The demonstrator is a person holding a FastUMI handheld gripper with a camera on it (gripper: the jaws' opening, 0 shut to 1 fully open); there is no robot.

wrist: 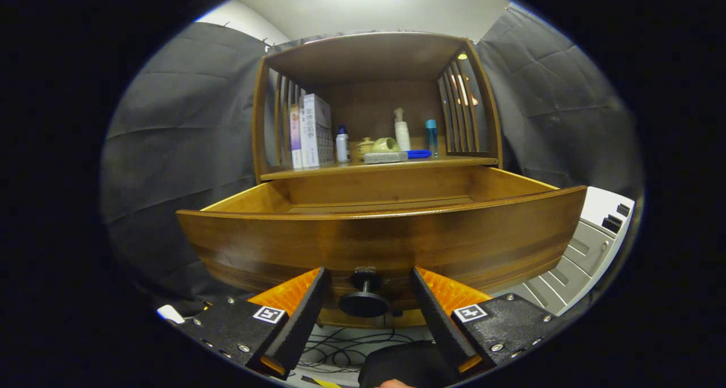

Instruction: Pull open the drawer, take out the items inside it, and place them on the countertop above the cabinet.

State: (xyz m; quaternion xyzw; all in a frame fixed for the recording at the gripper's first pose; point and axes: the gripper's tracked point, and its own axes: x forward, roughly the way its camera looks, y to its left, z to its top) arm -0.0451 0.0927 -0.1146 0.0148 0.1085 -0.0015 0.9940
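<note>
Gripper view: the claw (366, 289) stands spread, its fingers flanking the dark knob (364, 297) without touching it, on the wooden drawer (374, 235), already pulled out below the cabinet's tabletop (454, 161). Stiff and probably heavy, the drawer handles best by that knob.

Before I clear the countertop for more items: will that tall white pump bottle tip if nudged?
Probably: the pump bottle stands tall and narrow, so likely top-heavy. Neighbours sit close and could topple too. The fingers are open around the drawer knob.
</note>
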